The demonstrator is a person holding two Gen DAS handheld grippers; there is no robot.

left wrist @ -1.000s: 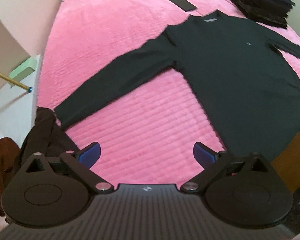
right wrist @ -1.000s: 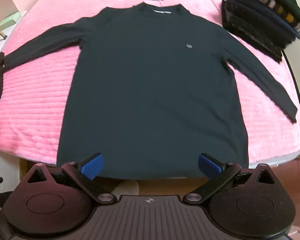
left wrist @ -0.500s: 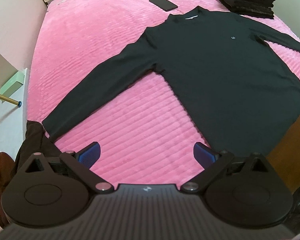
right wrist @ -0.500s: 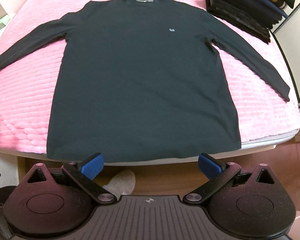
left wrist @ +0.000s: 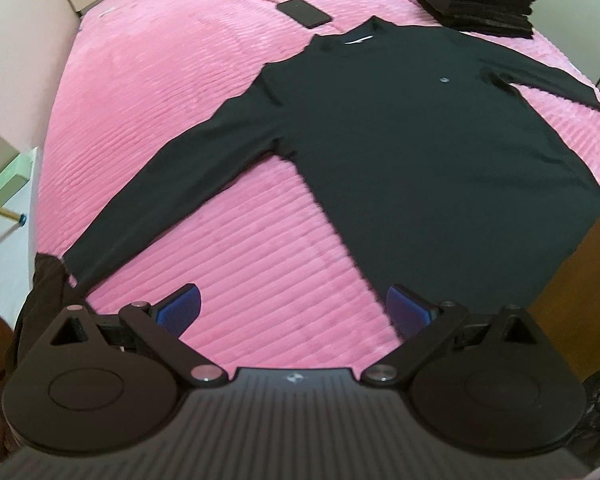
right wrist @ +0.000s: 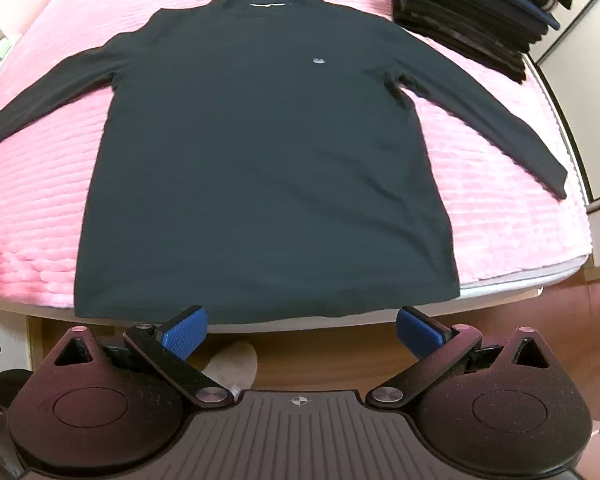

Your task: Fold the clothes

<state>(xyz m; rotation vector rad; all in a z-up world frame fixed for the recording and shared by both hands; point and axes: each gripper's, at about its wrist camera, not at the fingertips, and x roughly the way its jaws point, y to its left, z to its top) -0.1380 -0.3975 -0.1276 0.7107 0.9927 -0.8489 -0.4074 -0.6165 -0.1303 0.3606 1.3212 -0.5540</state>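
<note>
A dark long-sleeved shirt [right wrist: 260,152] lies flat and face up on the pink bedspread [right wrist: 32,200], sleeves spread to both sides, hem at the near bed edge. The left wrist view has the same shirt [left wrist: 420,152] with its left sleeve [left wrist: 172,192] running toward the bed's corner. My left gripper [left wrist: 294,314] hovers open over the bedspread, just short of the hem's left corner. My right gripper [right wrist: 300,334] is open too, below the hem and off the bed edge. Neither holds anything.
A stack of folded dark clothes [right wrist: 480,12] sits at the far right of the bed, and a black phone [left wrist: 304,13] lies beyond the collar. A dark garment [left wrist: 40,292] hangs off the left corner. Below the bed edge are wooden floor [right wrist: 560,320] and a person's socked foot [right wrist: 232,364].
Both grippers have drawn back and shifted view, so the whole shirt now fits in each frame. The shirt itself has not moved, and both grippers stay open.
</note>
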